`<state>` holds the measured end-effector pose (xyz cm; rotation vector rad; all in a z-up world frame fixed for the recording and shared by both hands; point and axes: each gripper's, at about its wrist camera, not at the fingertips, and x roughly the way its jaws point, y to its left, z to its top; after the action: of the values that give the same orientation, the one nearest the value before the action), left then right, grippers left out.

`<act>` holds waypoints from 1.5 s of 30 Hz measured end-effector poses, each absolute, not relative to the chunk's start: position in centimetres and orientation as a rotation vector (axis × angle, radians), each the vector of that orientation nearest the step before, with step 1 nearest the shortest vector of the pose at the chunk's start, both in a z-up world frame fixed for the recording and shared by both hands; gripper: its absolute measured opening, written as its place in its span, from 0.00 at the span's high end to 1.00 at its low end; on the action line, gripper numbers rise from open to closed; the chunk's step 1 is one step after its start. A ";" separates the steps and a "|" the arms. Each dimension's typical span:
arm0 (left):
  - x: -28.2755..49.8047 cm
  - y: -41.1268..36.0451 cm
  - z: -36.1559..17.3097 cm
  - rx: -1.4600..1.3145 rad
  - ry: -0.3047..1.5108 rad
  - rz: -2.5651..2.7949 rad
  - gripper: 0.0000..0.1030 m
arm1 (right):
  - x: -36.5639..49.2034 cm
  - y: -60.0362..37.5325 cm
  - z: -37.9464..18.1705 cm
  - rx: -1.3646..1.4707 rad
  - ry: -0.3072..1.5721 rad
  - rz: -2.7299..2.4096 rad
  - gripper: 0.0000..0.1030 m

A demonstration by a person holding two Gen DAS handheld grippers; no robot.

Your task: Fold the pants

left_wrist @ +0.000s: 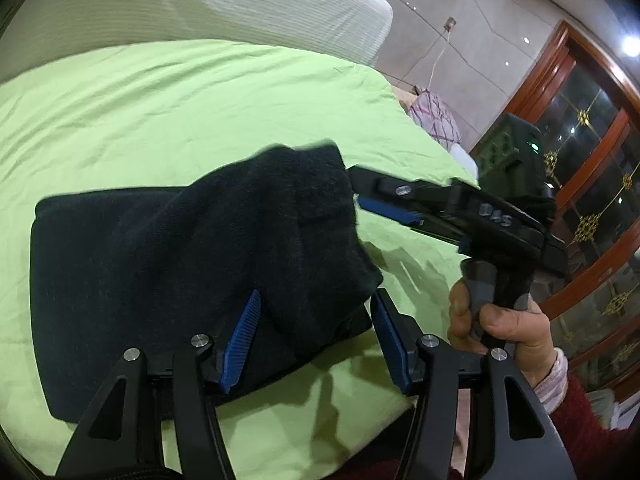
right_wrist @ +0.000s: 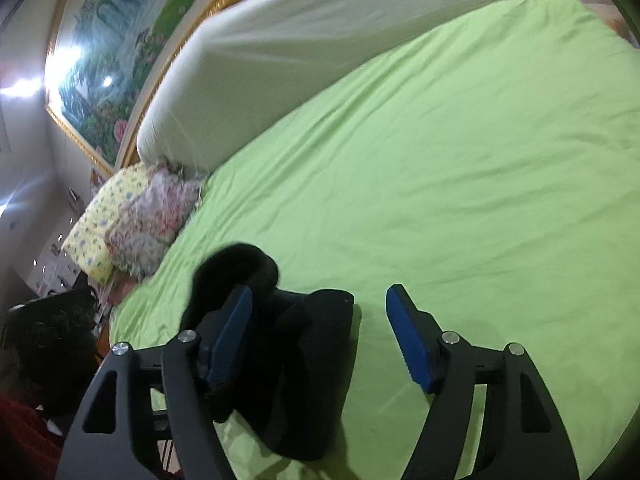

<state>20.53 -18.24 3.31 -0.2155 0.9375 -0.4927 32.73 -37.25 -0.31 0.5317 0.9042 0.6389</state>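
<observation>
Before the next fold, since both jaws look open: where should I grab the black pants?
Grip the raised, bunched end of the black pants, coming from the right hand-held gripper side. That hump stands up off the green sheet, so fingers can close around it; elsewhere the cloth lies flat.

The black pants [left_wrist: 200,264] are showing as thick, fuzzy, matt knit cloth. The green bedsheet [left_wrist: 180,100] is looking like smooth, faintly creased woven fabric. Both grippers are showing matt black plastic arms, ribbed blue rubbery pads [left_wrist: 240,340] and shiny round metal pins [left_wrist: 201,340]. On the far right, the wooden window frame [left_wrist: 560,92] is gleaming with glossy varnish.
</observation>
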 end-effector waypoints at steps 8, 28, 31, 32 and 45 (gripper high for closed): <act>20.0 -15.7 4.8 -0.285 0.896 -0.467 0.36 | 30.9 -36.2 3.1 0.524 0.834 0.606 0.22; 21.7 -4.6 2.9 -0.493 0.884 -0.191 0.32 | 29.0 -30.8 2.5 0.330 0.922 0.444 0.16; 22.0 -3.8 2.1 -0.521 0.893 -0.180 0.32 | 29.0 -31.3 1.7 0.359 0.943 0.426 0.16; 21.8 -3.4 1.9 -0.528 0.898 -0.176 0.32 | 29.0 -31.6 1.4 0.369 0.950 0.415 0.16; 22.0 -3.1 0.3 -0.543 0.937 -0.168 0.32 | 28.0 -33.1 -0.9 0.361 0.993 0.347 0.15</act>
<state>22.02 -3.06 0.32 -0.5426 0.9374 -0.1682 28.04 -33.06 -0.89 0.3608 0.9928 0.3467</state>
